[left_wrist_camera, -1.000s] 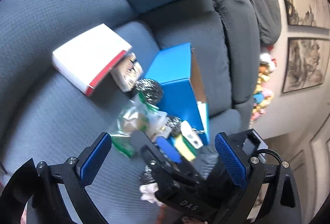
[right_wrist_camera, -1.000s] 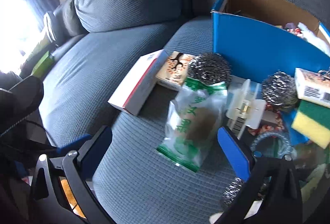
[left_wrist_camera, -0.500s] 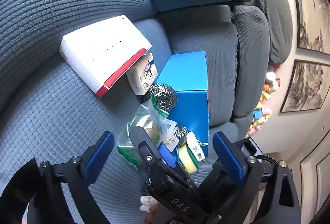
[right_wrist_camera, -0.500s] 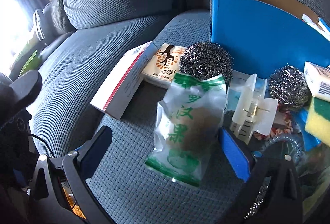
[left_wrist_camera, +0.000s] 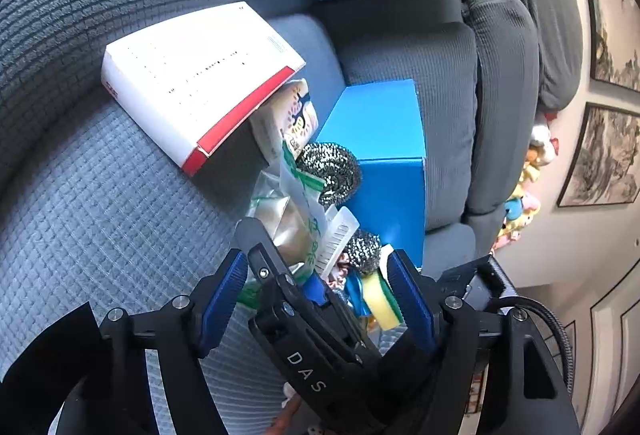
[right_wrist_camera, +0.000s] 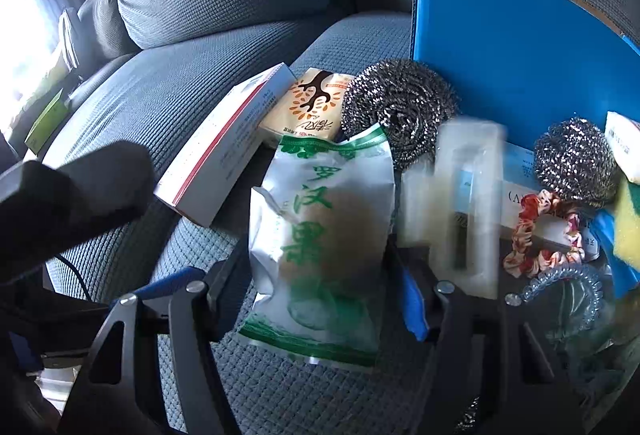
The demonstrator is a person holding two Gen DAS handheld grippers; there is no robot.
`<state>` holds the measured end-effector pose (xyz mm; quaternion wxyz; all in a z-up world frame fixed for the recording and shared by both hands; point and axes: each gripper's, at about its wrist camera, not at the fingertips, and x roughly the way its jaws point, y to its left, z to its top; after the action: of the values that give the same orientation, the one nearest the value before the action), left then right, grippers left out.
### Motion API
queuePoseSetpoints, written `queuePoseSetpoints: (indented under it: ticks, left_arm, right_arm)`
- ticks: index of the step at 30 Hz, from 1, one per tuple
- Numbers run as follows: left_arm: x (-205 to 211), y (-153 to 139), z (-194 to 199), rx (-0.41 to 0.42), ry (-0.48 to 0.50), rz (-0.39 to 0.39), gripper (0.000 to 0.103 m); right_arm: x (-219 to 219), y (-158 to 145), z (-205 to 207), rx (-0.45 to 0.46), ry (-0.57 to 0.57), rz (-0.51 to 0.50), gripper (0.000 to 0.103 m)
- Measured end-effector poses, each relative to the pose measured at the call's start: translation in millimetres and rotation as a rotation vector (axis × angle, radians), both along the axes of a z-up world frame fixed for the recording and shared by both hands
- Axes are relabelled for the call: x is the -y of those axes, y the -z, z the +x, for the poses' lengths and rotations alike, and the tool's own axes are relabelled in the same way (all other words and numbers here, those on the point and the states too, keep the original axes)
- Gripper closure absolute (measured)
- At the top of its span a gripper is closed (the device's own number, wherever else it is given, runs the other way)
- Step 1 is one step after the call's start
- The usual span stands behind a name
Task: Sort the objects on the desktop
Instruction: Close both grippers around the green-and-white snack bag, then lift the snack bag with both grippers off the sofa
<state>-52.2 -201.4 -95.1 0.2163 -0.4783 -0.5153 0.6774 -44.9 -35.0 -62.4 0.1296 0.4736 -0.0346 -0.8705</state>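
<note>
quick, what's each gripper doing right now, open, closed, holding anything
Left gripper: open, holding nothing.
Right gripper: closing around the green-print packet; a firm grip cannot be told.

Cloth, steel wire, glossy plastic

Ribbed matt sofa fabric (right_wrist_camera: 208, 83); shiny wire scourer (right_wrist_camera: 400, 111); glossy crinkled packet (right_wrist_camera: 320, 243); smooth cardboard blue box (right_wrist_camera: 512, 55).

surface: grey sofa seat (right_wrist_camera: 192, 75) | on it: blue box (right_wrist_camera: 500, 47), white-red carton (right_wrist_camera: 224, 147), green-printed packet (right_wrist_camera: 320, 235)
</note>
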Motion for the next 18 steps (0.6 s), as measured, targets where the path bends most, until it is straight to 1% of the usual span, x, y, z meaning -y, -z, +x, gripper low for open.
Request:
queuePoseSetpoints:
  ticks: [4, 6, 7, 10, 14, 16, 18]
  left_arm:
    - [0.3, -6.6, 3.8, -0.024, -0.005, -0.019, 0.030]
    - [1.9, -10.2, 7.2, -0.036, -0.017, -0.033, 0.030]
    - [2.7, -12.4, 10.4, -0.042, -0.023, -0.052, 0.030]
    - [1.1, -17.4, 15.9, -0.058, -0.026, -0.094, 0.030]
    - [-0.8, -31.3, 26.9, -0.096, -0.029, -0.142, 0.030]
    - [-2.6, -37.9, 32.5, -0.113, -0.034, -0.152, 0.030]
    - [-4.9, -45.2, 37.5, -0.140, -0.025, -0.142, 0.030]
  right_arm:
    - [-8.4, -2.3, 3.8, 0.008, -0.003, -0.055, 0.047]
    - [-12.8, -4.2, 6.8, 0.016, -0.011, -0.105, 0.048]
    - [-12.8, -5.6, 8.9, 0.013, -0.018, -0.115, 0.048]
    - [-17.1, -14.1, 18.6, -0.016, -0.026, -0.133, 0.048]
    - [-21.9, -28.6, 32.4, -0.054, -0.029, -0.150, 0.048]
    - [-25.5, -39.0, 42.0, -0.083, -0.041, -0.153, 0.048]
    - [-25.3, -46.7, 47.9, -0.100, -0.047, -0.163, 0.047]
